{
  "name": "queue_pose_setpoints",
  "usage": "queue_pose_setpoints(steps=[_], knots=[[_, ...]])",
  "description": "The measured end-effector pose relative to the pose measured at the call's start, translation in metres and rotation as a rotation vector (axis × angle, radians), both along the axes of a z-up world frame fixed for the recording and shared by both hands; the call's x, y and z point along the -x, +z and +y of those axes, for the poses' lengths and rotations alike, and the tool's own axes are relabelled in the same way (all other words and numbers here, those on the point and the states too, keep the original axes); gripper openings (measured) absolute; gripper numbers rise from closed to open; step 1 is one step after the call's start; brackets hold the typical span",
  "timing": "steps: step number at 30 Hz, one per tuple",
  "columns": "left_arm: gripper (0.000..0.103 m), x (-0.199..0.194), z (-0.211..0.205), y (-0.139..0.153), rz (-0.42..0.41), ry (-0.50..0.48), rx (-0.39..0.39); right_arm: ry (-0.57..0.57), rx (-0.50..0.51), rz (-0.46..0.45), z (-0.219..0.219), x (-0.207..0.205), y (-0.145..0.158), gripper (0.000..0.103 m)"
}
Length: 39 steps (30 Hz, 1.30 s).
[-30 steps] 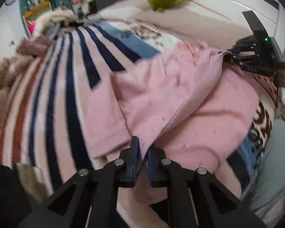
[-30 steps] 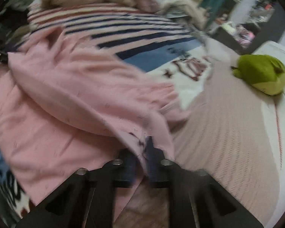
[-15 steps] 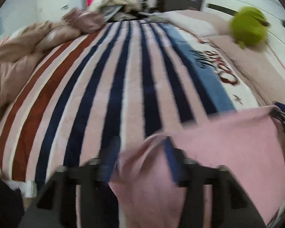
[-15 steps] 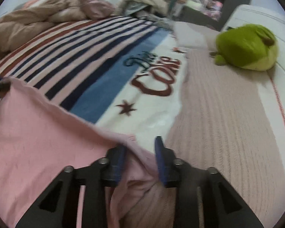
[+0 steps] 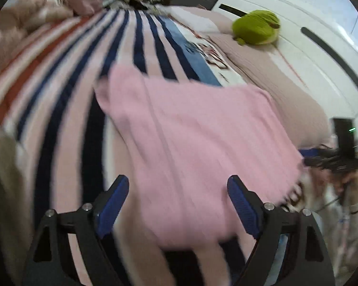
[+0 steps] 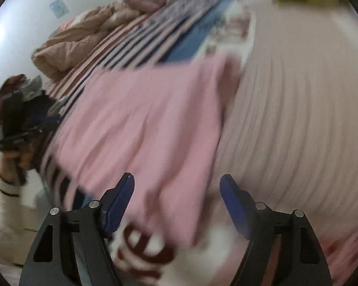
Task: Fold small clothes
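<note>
Both pairs of fingers stand wide apart with nothing pinched between the blue pads; their jaws have just been opening, and the cloth lies free beneath them. In the left wrist view the left gripper (image 5: 177, 205) hangs over the near edge of the pink garment (image 5: 193, 138), which fills the middle of the frame and runs up toward the upper left, its long side slanting from lower right to upper left across the striped blanket (image 5: 66, 90). The right gripper (image 5: 331, 160) shows at the right edge of that frame, just beside the garment's right border. In the right wrist view the right gripper (image 6: 176, 197) sits above the garment (image 6: 140, 119), with the cloth spreading up and left from the fingers; the left gripper (image 6: 19, 128) appears at the left edge. Each gripper seems about equally near its own side of the cloth. The garment looks laid flat on the bed, a green plush toy (image 5: 257, 27) well apart in the upper right.
</note>
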<state>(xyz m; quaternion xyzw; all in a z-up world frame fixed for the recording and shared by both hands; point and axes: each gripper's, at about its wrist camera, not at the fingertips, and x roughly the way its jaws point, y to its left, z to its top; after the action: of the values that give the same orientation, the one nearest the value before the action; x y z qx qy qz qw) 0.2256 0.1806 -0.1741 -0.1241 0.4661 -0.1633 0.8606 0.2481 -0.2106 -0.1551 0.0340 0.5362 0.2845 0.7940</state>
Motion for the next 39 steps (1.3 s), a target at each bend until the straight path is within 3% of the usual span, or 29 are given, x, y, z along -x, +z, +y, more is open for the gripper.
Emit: queue_pose_setpoints(steps=[2,4,5,6,7,9,13,16,17,18,21,24,27,29,30,32,33,36,39], knots=[[0.082,0.005,-0.009,-0.014,0.030,-0.004,0.020,-0.008,-0.032,0.040,0.002,0.011,-0.018,0.072],[0.081,0.006,-0.019,-0.024,0.035,0.011,0.046,-0.019,-0.043,0.004,0.007,0.016,-0.023,0.072],[0.068,0.003,-0.022,-0.027,0.026,0.021,0.061,-0.028,-0.049,-0.014,0.010,0.015,-0.023,0.068],[0.048,0.003,-0.026,-0.027,0.010,0.036,0.062,-0.032,-0.050,-0.029,0.014,0.015,-0.023,0.046],[0.037,0.003,-0.029,-0.025,0.000,0.043,0.054,-0.027,-0.052,-0.034,0.018,0.014,-0.023,0.021],[0.023,0.010,-0.032,-0.018,-0.031,0.034,0.047,-0.014,-0.049,-0.053,0.025,0.018,-0.021,0.010],[0.021,0.050,-0.027,-0.002,-0.084,-0.011,0.038,0.056,-0.034,-0.118,0.030,0.046,-0.002,0.007],[0.024,0.076,-0.018,-0.008,-0.059,-0.031,0.039,0.108,-0.055,-0.099,0.027,0.069,0.007,0.007],[0.031,0.080,-0.018,-0.013,-0.044,-0.029,0.040,0.118,-0.048,-0.085,0.028,0.076,0.005,0.008],[0.042,0.084,-0.018,-0.017,-0.039,-0.007,0.025,0.120,-0.020,-0.077,0.031,0.080,0.001,0.013],[0.060,0.097,-0.011,-0.013,-0.046,0.043,0.025,0.129,0.105,-0.089,0.040,0.086,-0.009,0.028],[0.083,0.122,0.001,0.001,-0.077,0.092,0.035,0.105,0.130,-0.133,0.031,0.097,0.009,0.039],[0.086,0.143,0.009,0.005,-0.083,0.158,0.101,0.070,0.156,-0.291,0.025,0.121,0.046,0.049],[0.086,0.148,0.007,-0.003,-0.067,0.176,0.208,0.081,0.076,-0.332,0.030,0.133,0.063,0.049],[0.086,0.149,0.001,-0.009,-0.064,0.179,0.259,0.089,0.023,-0.340,0.036,0.139,0.068,0.046],[0.086,0.146,-0.009,-0.019,-0.066,0.203,0.313,0.107,-0.039,-0.359,0.052,0.145,0.071,0.028],[0.086,0.144,-0.013,-0.023,-0.067,0.222,0.337,0.113,-0.048,-0.376,0.061,0.146,0.071,0.011],[0.086,0.131,-0.024,-0.039,-0.070,0.292,0.498,0.131,-0.032,-0.403,0.097,0.142,0.055,0.007],[0.085,0.119,-0.031,-0.044,-0.114,0.357,0.505,0.165,-0.038,-0.345,0.130,0.133,0.026,0.006]])
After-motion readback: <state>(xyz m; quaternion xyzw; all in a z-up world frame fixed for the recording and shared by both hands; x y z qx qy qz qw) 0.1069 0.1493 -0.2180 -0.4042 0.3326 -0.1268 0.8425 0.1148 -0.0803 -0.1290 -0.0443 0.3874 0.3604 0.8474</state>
